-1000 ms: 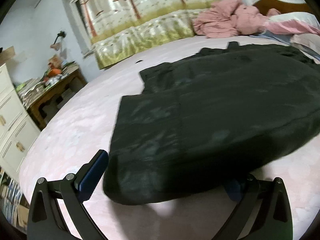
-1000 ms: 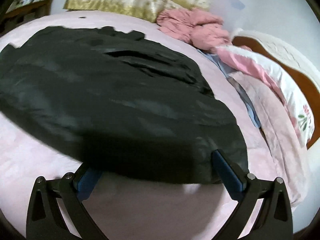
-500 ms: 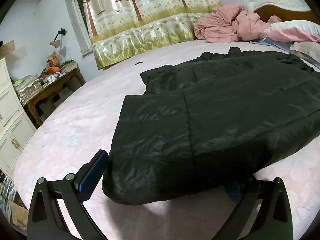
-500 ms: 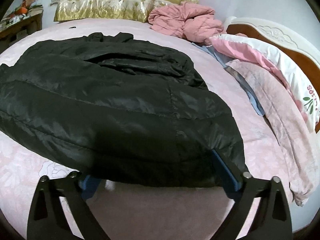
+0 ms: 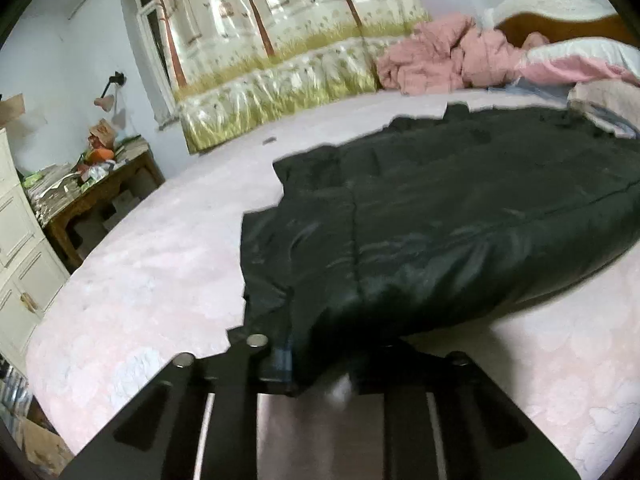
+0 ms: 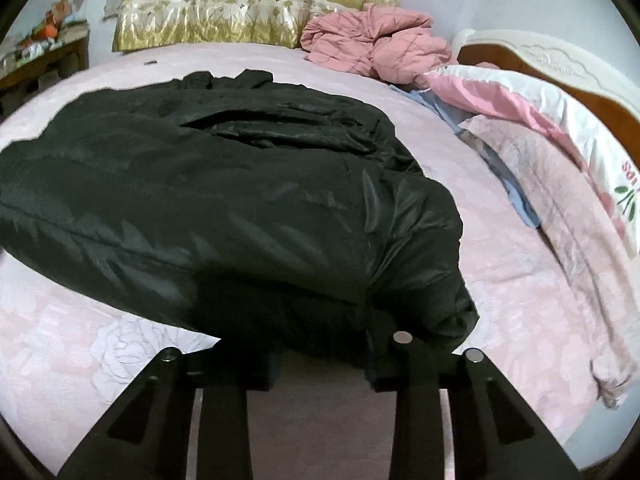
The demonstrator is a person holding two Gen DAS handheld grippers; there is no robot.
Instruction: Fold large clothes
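Observation:
A large black puffer jacket (image 5: 440, 232) lies spread on the pink bed (image 5: 140, 272); it also fills the right wrist view (image 6: 224, 208). My left gripper (image 5: 320, 368) is shut on the jacket's near left corner, with fabric bunched between the fingers. My right gripper (image 6: 320, 364) is shut on the jacket's near right hem, and the fabric hides the pads. The jacket's near edge lifts slightly off the bed at both grips.
A crumpled pink quilt (image 6: 372, 44) lies at the far side of the bed. Pink and white pillows (image 6: 560, 128) and a wooden headboard (image 6: 600, 92) stand to the right. A cluttered wooden desk (image 5: 92, 196) and white drawers (image 5: 20, 248) stand left. Curtains (image 5: 280, 40) hang behind.
Both grippers have closed from wide open onto the jacket's near hem, one at each corner. The fabric now bunches between the fingers.

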